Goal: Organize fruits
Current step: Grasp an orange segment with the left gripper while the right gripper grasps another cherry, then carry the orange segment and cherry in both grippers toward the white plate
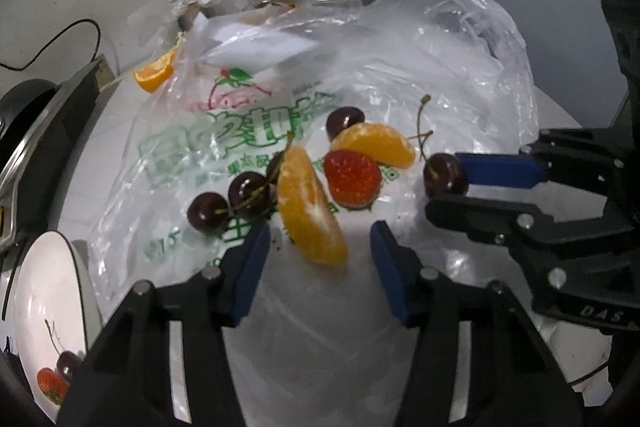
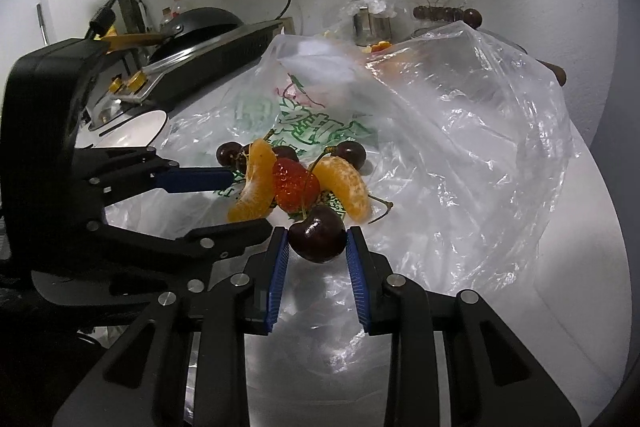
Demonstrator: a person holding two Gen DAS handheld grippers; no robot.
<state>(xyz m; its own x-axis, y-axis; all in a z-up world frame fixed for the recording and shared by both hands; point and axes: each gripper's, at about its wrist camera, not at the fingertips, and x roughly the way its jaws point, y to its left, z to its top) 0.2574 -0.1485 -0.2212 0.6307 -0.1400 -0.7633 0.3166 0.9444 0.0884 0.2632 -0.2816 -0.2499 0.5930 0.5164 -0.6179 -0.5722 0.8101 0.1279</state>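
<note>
A dark cherry (image 2: pixel 317 239) is clamped between the right gripper's (image 2: pixel 317 247) jaws; the left gripper's (image 1: pixel 318 251) jaws are held apart around an orange segment (image 1: pixel 310 205), untouched, on the plastic bag (image 1: pixel 440 75).

A red strawberry (image 1: pixel 351 178) lies between two orange segments (image 1: pixel 310 205). Dark cherries (image 1: pixel 208 211) lie scattered around them on the plastic bag (image 1: pixel 460 75).

Dim indoor light leaves both fisheye views vignetted black at the corners; glare flares off the crumpled plastic bag (image 1: pixel 420 75), and the near orange segment (image 1: pixel 310 205) blurs softly.
</note>
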